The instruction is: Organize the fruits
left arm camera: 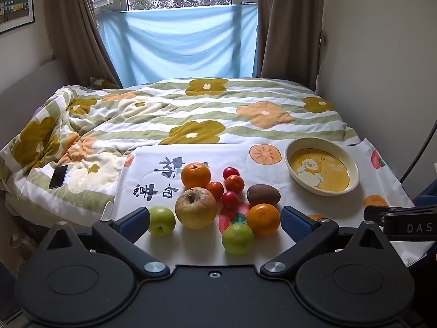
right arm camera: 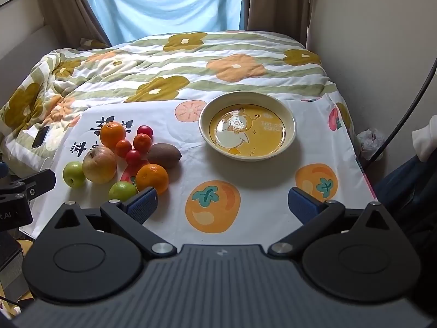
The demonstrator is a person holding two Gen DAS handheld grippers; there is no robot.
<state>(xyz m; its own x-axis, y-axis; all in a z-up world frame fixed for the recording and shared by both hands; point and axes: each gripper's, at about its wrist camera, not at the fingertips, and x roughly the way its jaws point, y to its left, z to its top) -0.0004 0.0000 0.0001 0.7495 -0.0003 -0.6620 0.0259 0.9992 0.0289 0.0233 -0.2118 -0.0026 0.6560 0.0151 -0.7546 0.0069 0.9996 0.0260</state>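
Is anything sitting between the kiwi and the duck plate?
Nothing visible. Only bare printed cloth lies between the kiwi and the plate; the other fruit sit on the kiwi's far side, away from the plate.

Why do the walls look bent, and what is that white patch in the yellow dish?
Both wrist views are fisheye, so the walls and curtains bow and the corners go dark. In the right wrist view the white patch in the dish is glare from the window; in the left wrist view it barely shows. Daylight comes from behind, so the fruits cast soft shadows toward the camera, as under the large apple.
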